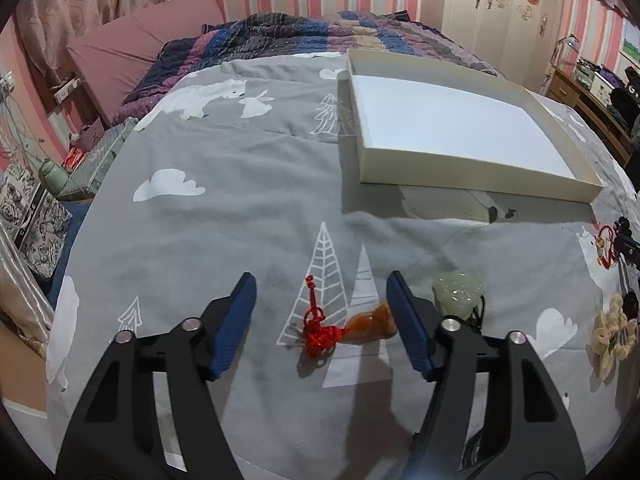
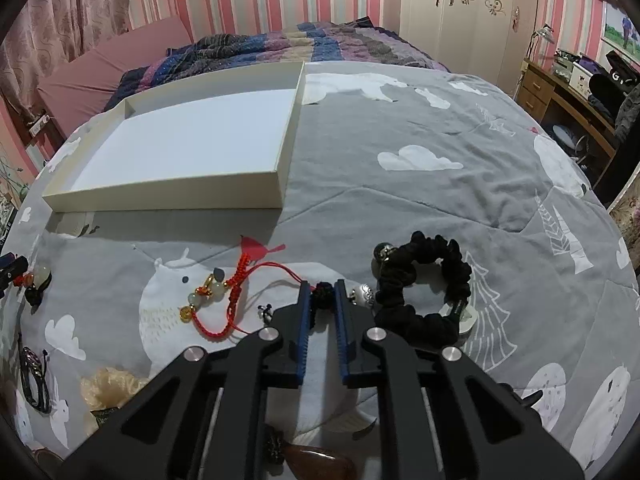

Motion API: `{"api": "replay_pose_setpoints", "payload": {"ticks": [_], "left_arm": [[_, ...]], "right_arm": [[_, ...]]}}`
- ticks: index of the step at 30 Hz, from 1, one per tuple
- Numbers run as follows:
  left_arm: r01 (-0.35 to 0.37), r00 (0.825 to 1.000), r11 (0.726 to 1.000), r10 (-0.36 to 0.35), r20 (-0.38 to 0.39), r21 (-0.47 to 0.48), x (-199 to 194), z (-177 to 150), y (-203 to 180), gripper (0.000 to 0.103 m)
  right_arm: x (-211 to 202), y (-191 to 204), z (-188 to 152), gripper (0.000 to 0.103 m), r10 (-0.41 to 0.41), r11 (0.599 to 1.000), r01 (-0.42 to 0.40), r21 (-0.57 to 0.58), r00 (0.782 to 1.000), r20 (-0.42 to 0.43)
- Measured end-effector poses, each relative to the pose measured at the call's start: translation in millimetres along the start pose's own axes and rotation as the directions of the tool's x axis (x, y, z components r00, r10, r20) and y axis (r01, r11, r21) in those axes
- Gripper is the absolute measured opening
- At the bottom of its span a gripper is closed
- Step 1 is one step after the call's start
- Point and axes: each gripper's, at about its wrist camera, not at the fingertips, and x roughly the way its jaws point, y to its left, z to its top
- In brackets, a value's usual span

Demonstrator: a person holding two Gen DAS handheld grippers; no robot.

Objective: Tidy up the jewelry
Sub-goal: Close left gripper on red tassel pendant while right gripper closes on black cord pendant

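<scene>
Several pieces of jewelry lie on a grey printed quilt [image 1: 240, 208]. My left gripper [image 1: 320, 280] stands open just above it, with an orange pendant [image 1: 370, 322] on a red knotted cord [image 1: 320, 332] between its fingers; the right pad sits beside the pendant, the left pad well away from it. A pale green jade pendant [image 1: 458, 290] lies just outside the right finger. My right gripper [image 2: 323, 284] is shut on a black knot [image 2: 323, 298] of a cord piece with a silver bead [image 2: 362, 294]. An open, shallow white box [image 2: 180, 152] sits further back on the quilt.
A black scrunchie [image 2: 424, 292] lies right of the right gripper, and a red bracelet with jade beads [image 2: 218, 292] to its left. Near the front edge lie a cream scrunchie [image 2: 112, 390], a dark bracelet [image 2: 34, 376] and a brown pendant [image 2: 320, 460]. A desk [image 2: 560, 92] stands far right.
</scene>
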Motion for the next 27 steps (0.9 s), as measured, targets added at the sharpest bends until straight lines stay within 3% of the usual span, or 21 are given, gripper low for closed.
{"api": "replay_pose_setpoints", "payload": {"ticks": [2, 6, 8, 10, 19, 27], "left_arm": [[0.007, 1.000, 1.000, -0.007, -0.019, -0.011, 4.2, -0.2, 1.1, 0.046], [0.009, 0.999, 1.000, -0.010, -0.034, -0.009, 7.3, -0.9, -2.5, 0.031], [0.018, 0.999, 1.000, -0.018, -0.038, 0.001, 6.8, -1.6, -6.5, 0.013], [0.012, 0.999, 1.000, -0.011, -0.043, 0.009, 7.5, -2.5, -10.6, 0.004], [0.014, 1.000, 1.000, -0.014, -0.026, -0.024, 0.6, -2.0, -5.9, 0.001], [0.039, 0.999, 0.999, -0.039, 0.030, -0.016, -22.7, 12.4, -10.3, 0.001]], "right_arm": [[0.4, -1.0, 0.4, 0.011, 0.005, 1.000, -0.005, 0.005, 1.000, 0.002], [0.5, -2.4, 0.5, 0.011, 0.011, 1.000, -0.011, 0.011, 1.000, 0.003], [0.2, -3.5, 0.9, 0.011, 0.012, 1.000, -0.012, 0.013, 1.000, 0.006], [-0.5, -4.7, 0.6, 0.011, 0.012, 1.000, -0.013, 0.014, 1.000, 0.009], [-10.4, -9.9, 6.3, 0.010, 0.040, 0.999, -0.041, 0.034, 0.999, 0.036], [-20.6, -19.6, 25.9, 0.010, 0.138, 0.987, -0.141, 0.079, 0.989, 0.047]]}}
